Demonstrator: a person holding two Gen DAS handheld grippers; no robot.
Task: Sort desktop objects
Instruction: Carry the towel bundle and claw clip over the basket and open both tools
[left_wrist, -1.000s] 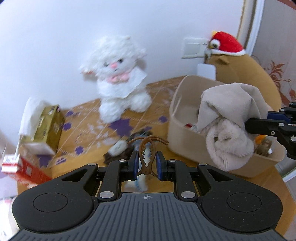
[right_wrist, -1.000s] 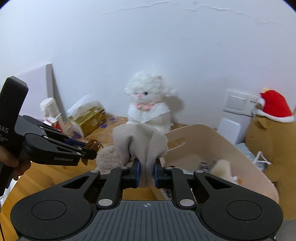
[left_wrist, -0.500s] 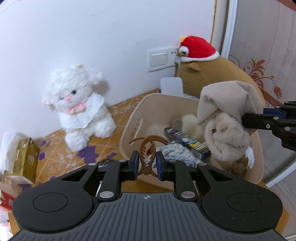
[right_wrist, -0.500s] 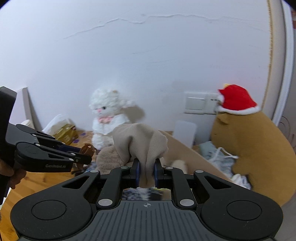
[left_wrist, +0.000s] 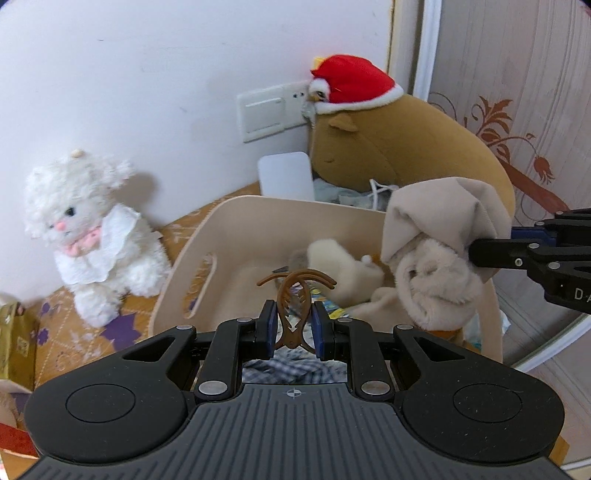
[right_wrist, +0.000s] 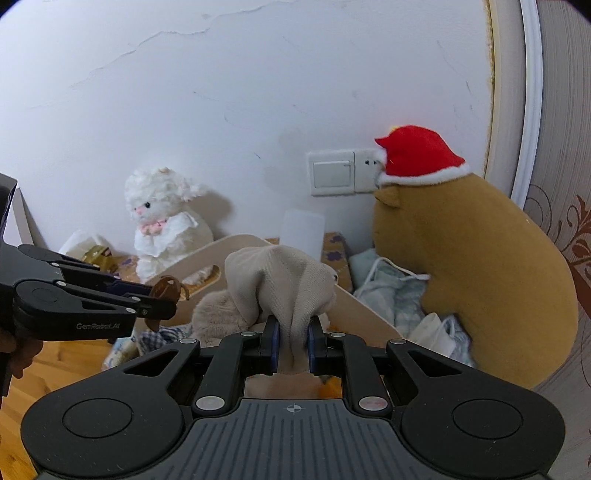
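Observation:
My left gripper (left_wrist: 293, 328) is shut on a brown hair claw clip (left_wrist: 293, 295) and holds it over the near side of the beige storage bin (left_wrist: 236, 221). My right gripper (right_wrist: 291, 345) is shut on a beige fleece garment (right_wrist: 280, 284), which hangs over the bin's right part; it also shows in the left wrist view (left_wrist: 432, 251). The clip also shows in the right wrist view (right_wrist: 166, 290), held by the left gripper (right_wrist: 162, 308). The bin holds a plaid cloth (left_wrist: 291, 365), a cream plush piece (left_wrist: 332, 266) and small packets.
A white plush lamb (left_wrist: 92, 229) sits against the wall left of the bin. A big brown plush with a red hat (left_wrist: 399, 147) stands behind it, with cloths and a white box (left_wrist: 286, 177). A gold tissue box (left_wrist: 14, 339) is at far left.
Both grippers have moved right and forward toward the bin with their loads. The clip, earlier over the desk by a dark object, is now over the bin. Both grips are unchanged.

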